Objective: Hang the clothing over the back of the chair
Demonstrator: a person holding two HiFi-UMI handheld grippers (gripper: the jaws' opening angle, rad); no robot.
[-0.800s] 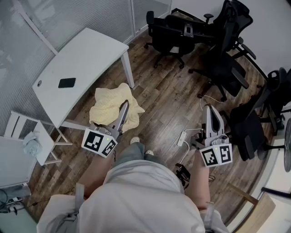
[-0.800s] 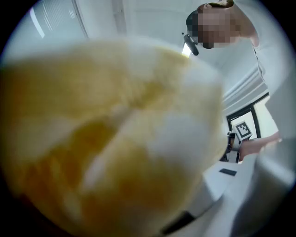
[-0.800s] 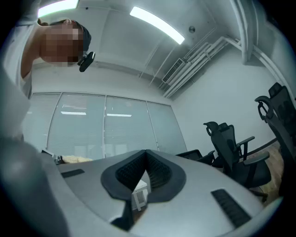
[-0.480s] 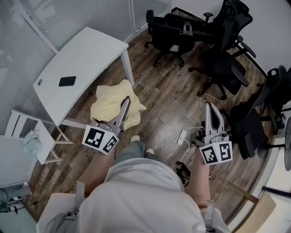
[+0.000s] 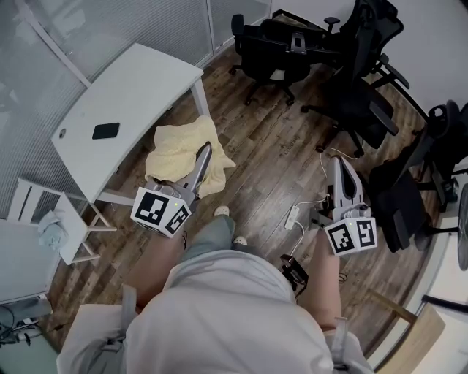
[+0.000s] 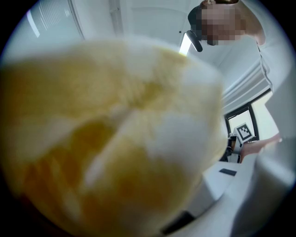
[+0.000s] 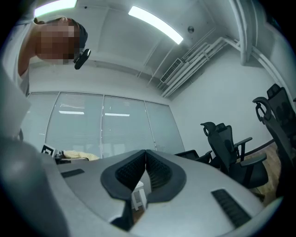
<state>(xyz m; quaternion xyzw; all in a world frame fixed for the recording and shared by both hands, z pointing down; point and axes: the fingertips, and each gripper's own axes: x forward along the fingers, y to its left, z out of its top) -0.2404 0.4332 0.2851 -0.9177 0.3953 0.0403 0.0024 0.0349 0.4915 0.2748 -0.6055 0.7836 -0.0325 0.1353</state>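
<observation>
Nearest, the person's two hands hold the tools out over dark wood-plank flooring (image 5: pixel 270 168). The left gripper (image 5: pixel 204 148) has its jaws clamped into a pale yellow clothing item (image 5: pixel 174 155), which bunches round the tips and fills that gripper's own view. The bundle sits just beside the near leg of a white desk (image 5: pixel 131 88); whether it touches the boards I cannot tell. The right gripper (image 5: pixel 338 163) is pressed fully together with nothing in it. Each tool carries a cube of black-and-white square markers. A white power strip (image 5: pixel 292 217) and its cable lie on the floor between the hands. A dark phone (image 5: pixel 106 131) lies on the desk. Further off stand black office chairs (image 5: pixel 270 51), with a blinds-covered glass wall (image 5: pixel 117 22) behind the desk
</observation>
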